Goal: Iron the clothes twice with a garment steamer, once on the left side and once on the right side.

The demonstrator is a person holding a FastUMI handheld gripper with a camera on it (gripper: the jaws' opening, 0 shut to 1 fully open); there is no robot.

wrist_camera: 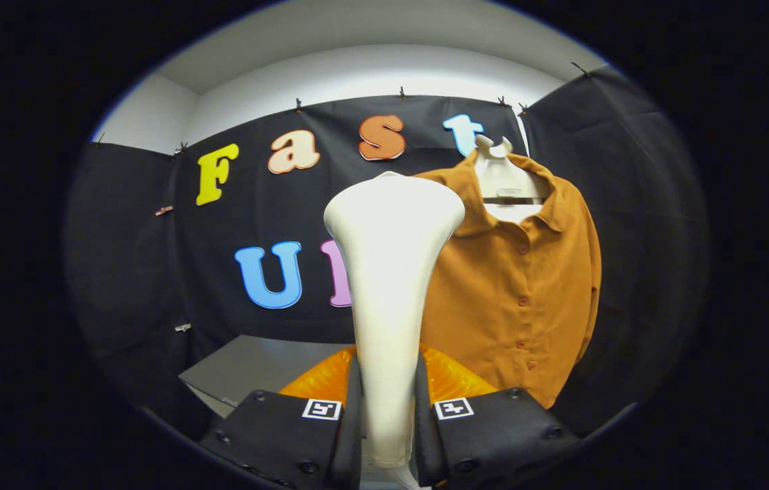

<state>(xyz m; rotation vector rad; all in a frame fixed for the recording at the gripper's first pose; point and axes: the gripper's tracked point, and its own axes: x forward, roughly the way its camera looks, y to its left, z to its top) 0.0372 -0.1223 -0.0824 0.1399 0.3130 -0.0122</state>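
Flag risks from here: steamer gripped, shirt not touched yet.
1. The white flared garment steamer is held low on its narrow neck between the gripper fingers; its wide head could tilt or slip.
2. The rust-orange button-front shirt hangs loosely on a white hanger; pressing may swing it away.

Gripper (388,415) clamping white steamer (390,272) upright; orange shirt (520,292) hanging on hanger (503,178) just beyond, to its right.

Cream steamer (390,272); plain rust-orange shirt (520,292); white hanger (503,178).
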